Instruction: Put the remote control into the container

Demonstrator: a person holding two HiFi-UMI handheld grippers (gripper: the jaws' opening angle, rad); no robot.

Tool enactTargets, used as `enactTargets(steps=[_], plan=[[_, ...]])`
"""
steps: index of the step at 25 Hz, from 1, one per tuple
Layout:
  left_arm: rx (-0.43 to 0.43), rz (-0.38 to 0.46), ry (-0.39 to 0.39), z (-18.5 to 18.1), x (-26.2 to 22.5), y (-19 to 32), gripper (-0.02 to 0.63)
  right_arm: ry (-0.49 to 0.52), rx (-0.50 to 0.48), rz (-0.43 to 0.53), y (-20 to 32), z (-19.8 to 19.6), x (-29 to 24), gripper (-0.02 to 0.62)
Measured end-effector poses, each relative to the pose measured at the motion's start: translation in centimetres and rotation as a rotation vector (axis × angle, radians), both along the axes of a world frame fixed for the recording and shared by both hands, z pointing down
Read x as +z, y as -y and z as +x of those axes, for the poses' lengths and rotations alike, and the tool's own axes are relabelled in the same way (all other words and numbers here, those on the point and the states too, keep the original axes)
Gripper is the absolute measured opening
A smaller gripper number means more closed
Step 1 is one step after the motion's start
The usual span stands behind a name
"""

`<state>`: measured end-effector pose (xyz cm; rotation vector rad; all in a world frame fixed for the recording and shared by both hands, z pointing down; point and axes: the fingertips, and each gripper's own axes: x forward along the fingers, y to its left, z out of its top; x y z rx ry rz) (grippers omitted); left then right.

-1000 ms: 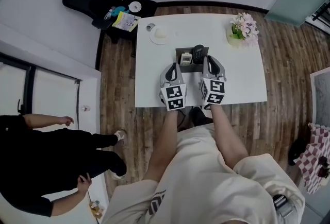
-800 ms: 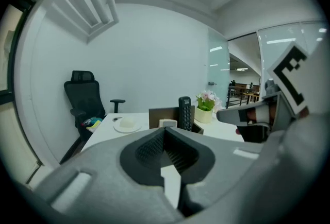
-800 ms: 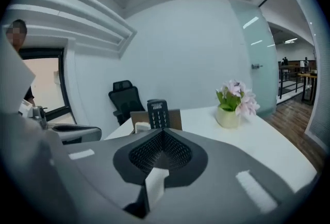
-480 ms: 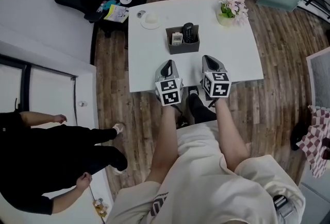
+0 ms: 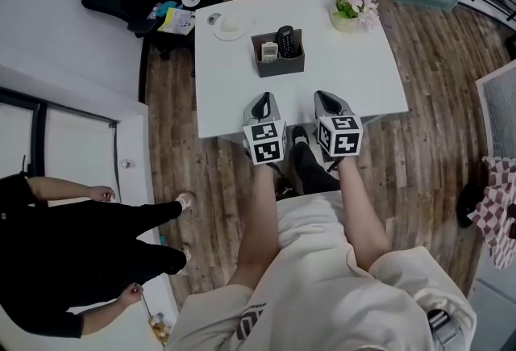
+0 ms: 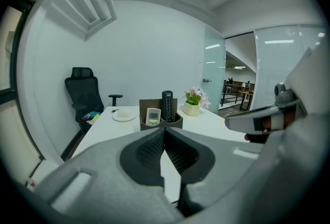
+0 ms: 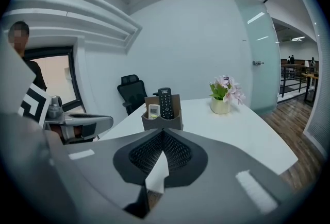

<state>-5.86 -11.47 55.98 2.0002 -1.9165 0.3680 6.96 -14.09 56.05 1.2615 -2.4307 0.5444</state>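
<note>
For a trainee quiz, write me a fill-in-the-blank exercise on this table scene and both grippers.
In the container, the black remote control stands beside a ___ remote.
The left gripper and the right gripper both have their jaws ___.
In the head view, the potted flowers sit at the table's far ___ corner.
Missing words: white; shut; right.

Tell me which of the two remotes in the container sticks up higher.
The black remote, on the right in the container; the white remote beside it sits lower.

Grey grippers (image 5: 262, 98), black-white marker cubes (image 5: 266, 142)
</note>
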Motion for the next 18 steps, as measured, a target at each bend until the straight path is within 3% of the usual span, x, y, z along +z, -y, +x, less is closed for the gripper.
enactTargets(steps=[18], plan=[[0.006,0.009,0.020,0.3,-0.8,-0.9,0.005,-0.032,-0.054,0.022,-0.1,-1.7,-0.6,0.002]])
